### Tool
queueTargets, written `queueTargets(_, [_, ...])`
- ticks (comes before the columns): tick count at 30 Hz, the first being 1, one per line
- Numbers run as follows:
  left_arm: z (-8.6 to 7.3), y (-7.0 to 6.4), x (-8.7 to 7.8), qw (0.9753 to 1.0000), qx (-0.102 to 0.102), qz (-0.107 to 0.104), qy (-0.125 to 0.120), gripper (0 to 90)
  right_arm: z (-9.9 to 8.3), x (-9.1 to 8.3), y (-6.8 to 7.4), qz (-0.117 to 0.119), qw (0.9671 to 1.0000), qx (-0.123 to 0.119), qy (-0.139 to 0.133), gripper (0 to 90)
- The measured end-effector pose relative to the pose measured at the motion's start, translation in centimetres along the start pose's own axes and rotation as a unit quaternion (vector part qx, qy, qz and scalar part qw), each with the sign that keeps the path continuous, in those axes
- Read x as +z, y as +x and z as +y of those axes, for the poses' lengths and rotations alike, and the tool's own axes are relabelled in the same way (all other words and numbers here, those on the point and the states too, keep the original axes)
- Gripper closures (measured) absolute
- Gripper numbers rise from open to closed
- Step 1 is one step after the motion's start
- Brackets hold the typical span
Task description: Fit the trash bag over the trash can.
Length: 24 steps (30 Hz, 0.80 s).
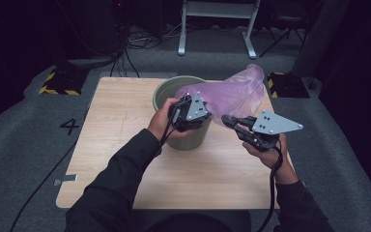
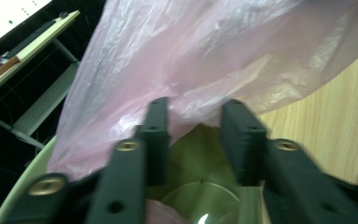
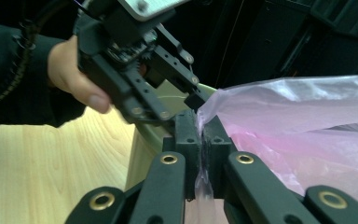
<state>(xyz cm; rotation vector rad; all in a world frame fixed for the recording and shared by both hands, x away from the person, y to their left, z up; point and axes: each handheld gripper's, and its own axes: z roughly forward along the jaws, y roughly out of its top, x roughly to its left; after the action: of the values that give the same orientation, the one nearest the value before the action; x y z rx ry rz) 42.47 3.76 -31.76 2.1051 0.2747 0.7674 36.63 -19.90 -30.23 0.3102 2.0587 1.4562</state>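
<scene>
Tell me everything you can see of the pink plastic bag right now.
The pink plastic bag is thin, see-through and crinkled. It billows over the far right edge of the green bin, partly above the wooden table. The right gripper is shut on a pinched edge of it. The left gripper is open, its fingers at the bag's lower edge above the bin's mouth; a bit of pink film shows inside the bin.
</scene>
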Motion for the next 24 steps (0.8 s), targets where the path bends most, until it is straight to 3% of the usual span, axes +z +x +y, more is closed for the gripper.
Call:
queueTargets(3, [-0.3, 0.1, -0.4, 1.0, 0.004, 0.003, -0.008, 83.0, -0.1, 0.0, 0.2, 0.001, 1.0, 0.004, -0.002, 85.5])
queueTargets(6, [-0.5, 0.2, -1.0, 0.9999, 0.008, -0.002, -0.013, 89.9, -0.1, 0.0, 0.3, 0.003, 0.9999, 0.009, -0.006, 84.4])
queueTargets(12, [-1.4, 0.4, -2.1, 0.9997, 0.012, -0.005, -0.018, 90.0, -0.2, -0.4, 0.5, -0.005, 0.9999, 0.013, -0.01, 69.6])
queueTargets(17, [-2.6, 1.0, -3.0, 0.9997, -0.004, -0.002, -0.025, 90.0, -0.6, -0.9, 0.3, -0.007, 0.9997, 0.023, -0.003, 56.1])
queueTargets(21, [-3.3, 1.3, -3.8, 0.9995, -0.01, 0.001, -0.031, 90.0, -1.0, -1.7, 0.3, -0.022, 0.9993, 0.031, -0.004, 48.2])
queueTargets(24, [-3.7, 1.3, -4.5, 0.9992, -0.014, 0.003, -0.036, 90.0, -1.2, -2.6, 0.3, -0.046, 0.9983, 0.035, -0.004, 46.9])
